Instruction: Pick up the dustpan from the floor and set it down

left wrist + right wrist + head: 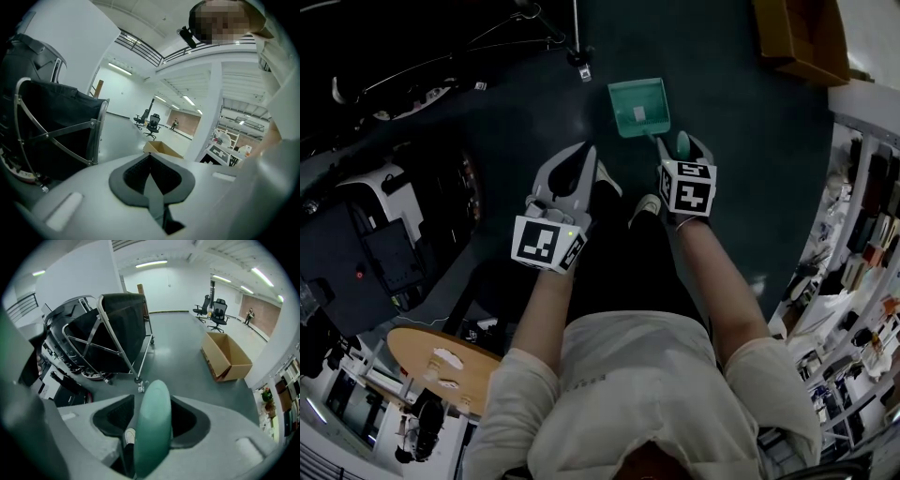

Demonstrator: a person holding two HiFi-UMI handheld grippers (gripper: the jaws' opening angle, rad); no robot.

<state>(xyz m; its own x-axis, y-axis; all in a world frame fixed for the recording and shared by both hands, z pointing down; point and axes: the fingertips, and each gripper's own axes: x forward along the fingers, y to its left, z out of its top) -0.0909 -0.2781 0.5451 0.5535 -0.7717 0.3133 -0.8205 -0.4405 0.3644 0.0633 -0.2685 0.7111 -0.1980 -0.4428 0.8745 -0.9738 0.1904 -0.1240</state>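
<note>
The green dustpan (639,108) lies with its pan on the dark floor, straight ahead of me in the head view. Its rounded green handle (152,427) rises up between the jaws of my right gripper (682,145), which points steeply down. In the right gripper view the jaws stand apart, with dark gaps on both sides of the handle, so the right gripper (152,401) is open around it. My left gripper (579,157) hangs to the left of the dustpan, apart from it. Its jaws meet in a line, so the left gripper (151,180) is shut with nothing in it.
An open cardboard box (802,37) stands on the floor at the far right. A black fabric cart on a metal frame (117,329) stands at the far left. A round wooden table (441,361) is near left, and shelving (862,216) lines the right. My shoe (647,206) is just behind the dustpan.
</note>
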